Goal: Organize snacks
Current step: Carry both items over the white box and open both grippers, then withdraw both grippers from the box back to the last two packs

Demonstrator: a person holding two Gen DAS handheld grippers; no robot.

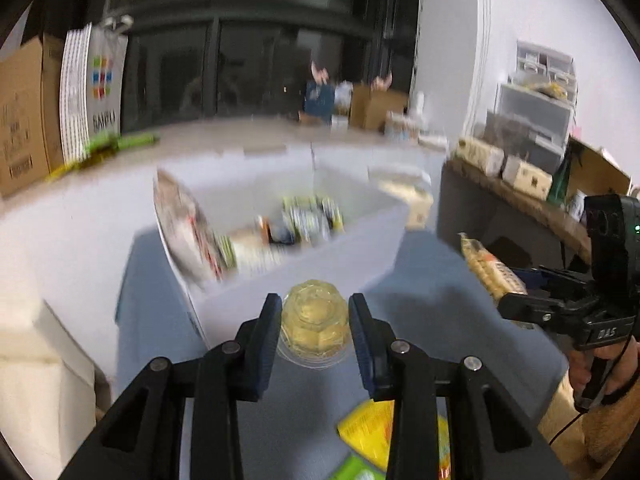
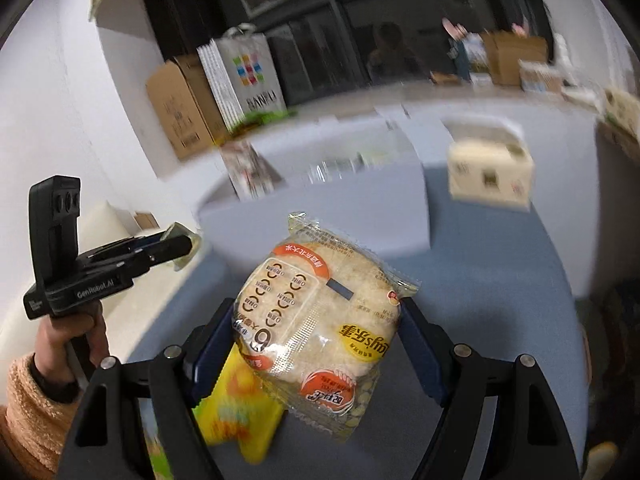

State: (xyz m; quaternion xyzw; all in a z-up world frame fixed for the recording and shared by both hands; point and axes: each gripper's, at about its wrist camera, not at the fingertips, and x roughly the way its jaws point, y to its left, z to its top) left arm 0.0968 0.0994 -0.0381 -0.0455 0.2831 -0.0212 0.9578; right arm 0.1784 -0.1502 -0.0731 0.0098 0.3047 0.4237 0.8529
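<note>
Clear ribbed plastic is what my left gripper (image 1: 314, 326) is pinching: a small jelly cup (image 1: 314, 320) of pale yellow gel, narrow between the pads, with the white bin (image 1: 360, 248) lying straight ahead and closer to this hand. My right gripper (image 2: 316, 336) is holding a crinkly rice-cracker pack (image 2: 320, 320) across its width, jaws wide, long axis pointing toward the same bin (image 2: 320, 216) beyond the blue cloth (image 2: 500, 280).
</note>
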